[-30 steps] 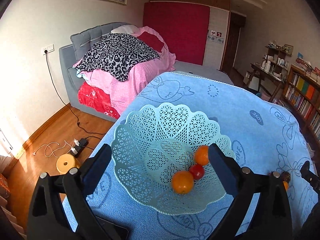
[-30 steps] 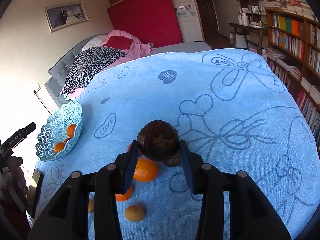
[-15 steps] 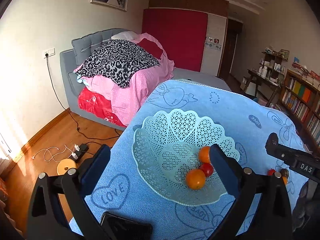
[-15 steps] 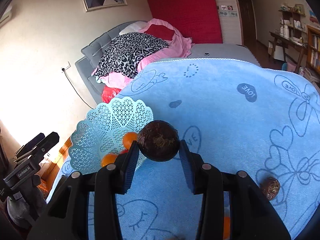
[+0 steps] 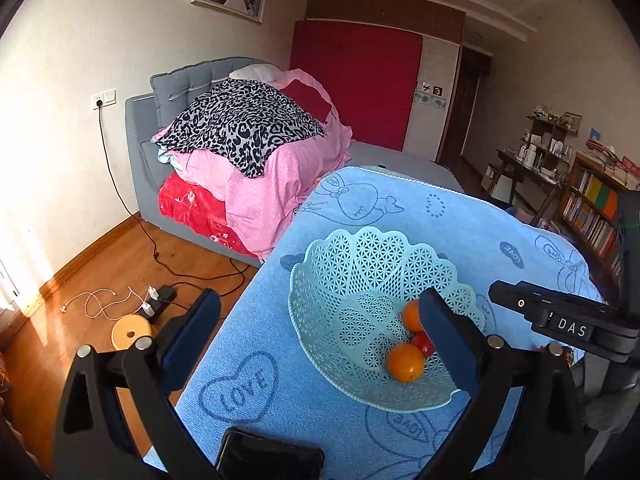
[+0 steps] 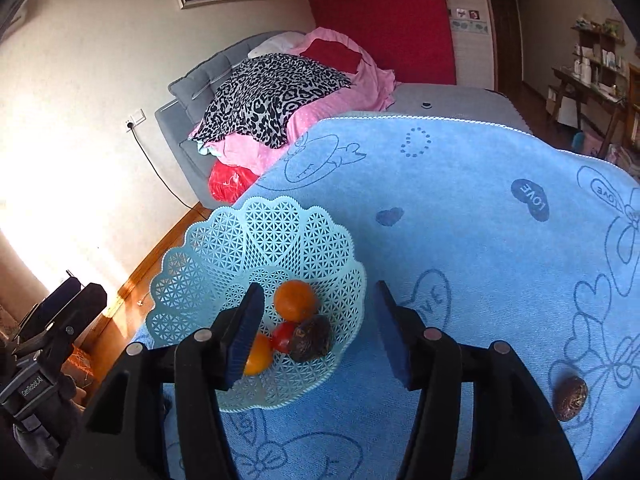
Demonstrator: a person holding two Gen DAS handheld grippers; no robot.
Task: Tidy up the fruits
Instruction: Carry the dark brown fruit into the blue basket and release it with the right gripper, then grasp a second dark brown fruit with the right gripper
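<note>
A pale green lattice basket (image 6: 256, 248) (image 5: 360, 280) sits on the blue cloth. In the right wrist view it holds two oranges (image 6: 295, 300), a small red fruit (image 6: 282, 337) and a dark brown fruit (image 6: 311, 339). My right gripper (image 6: 320, 330) hangs open just above the basket's near side, with the dark fruit lying loose below it. In the left wrist view my left gripper (image 5: 320, 336) stands open and empty, near the basket's left side, with an orange (image 5: 405, 362) showing inside. Another dark brown fruit (image 6: 570, 397) lies on the cloth at the right.
The blue patterned cloth (image 6: 480, 208) covers the table. A dark phone (image 5: 270, 460) lies at its near edge. The other gripper's body (image 5: 560, 320) reaches in from the right in the left wrist view. A bed (image 5: 248, 152), bookshelves (image 5: 592, 208) and floor cables (image 5: 120, 296) surround the table.
My right gripper carried the dark brown fruit over to the basket, opened, and the fruit now lies inside. My left gripper drew back to the left, staying open.
</note>
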